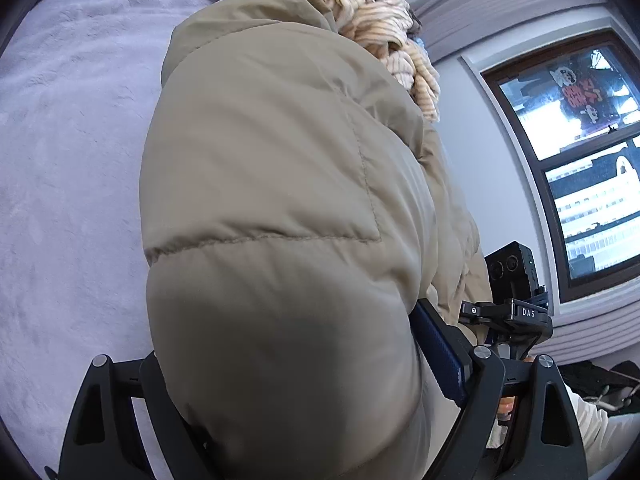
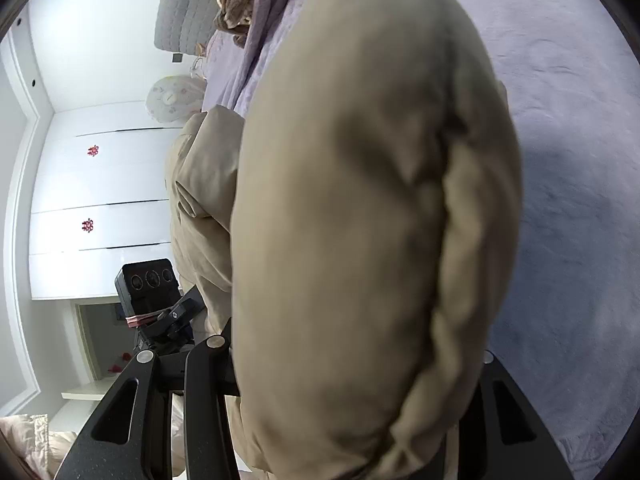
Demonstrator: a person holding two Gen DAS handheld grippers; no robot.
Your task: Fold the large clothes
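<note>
Over bed (image 1: pixel 60 160) | both grippers — left (image 1: pixel 304 412), right (image 2: pixel 352 408) — jaws clenched on jacket (image 1: pixel 272 184), held up | step: carrying a fold | next: likely lay it flat, then release.

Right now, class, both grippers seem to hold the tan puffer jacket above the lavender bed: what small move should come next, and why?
Probably lower the jacket onto the blanket. The left gripper and right gripper hold it bunched, hanging beside the bed, too crumpled to fold.
</note>
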